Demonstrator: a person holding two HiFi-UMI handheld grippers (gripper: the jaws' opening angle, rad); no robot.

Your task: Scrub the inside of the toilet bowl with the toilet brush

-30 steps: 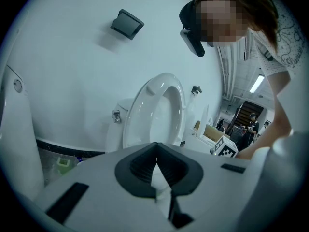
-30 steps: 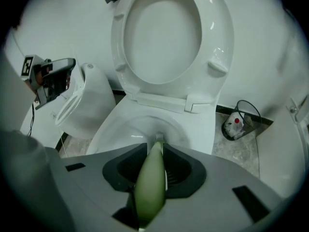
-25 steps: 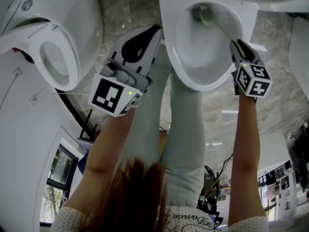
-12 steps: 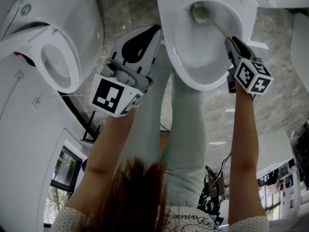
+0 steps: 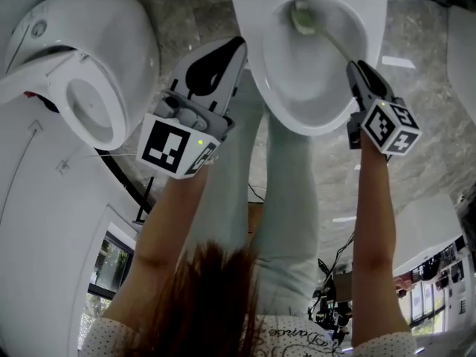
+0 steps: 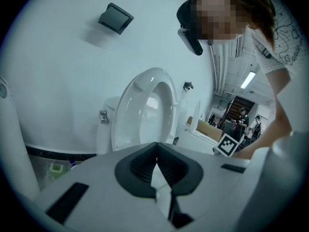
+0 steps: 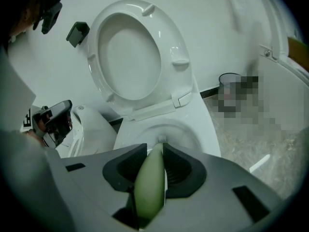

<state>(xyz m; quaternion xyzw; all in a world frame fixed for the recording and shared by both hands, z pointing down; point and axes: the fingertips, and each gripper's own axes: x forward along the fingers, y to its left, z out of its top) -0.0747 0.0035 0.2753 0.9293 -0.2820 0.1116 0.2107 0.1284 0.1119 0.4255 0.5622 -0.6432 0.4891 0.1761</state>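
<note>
Scrubbing was in hand. The right tongs (image 7: 157,158) gripped the pale green plastic toilet brush (image 5: 303,17) by its handle, with the bristled head inside the white ceramic toilet bowl (image 5: 262,88). The left tongs (image 6: 155,153) hung closed and empty beside the bowl. Next, I judge, the head needs sweeping round the inner wall.

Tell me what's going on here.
A person is scrubbing a toilet with a gripper in each hand. The right gripper is shut on the green handle of the brush. The brush head is down inside the bowl, at its far end, and the seat is raised. The left gripper is shut on nothing and is held off to the side, between this toilet and a second toilet.
</note>
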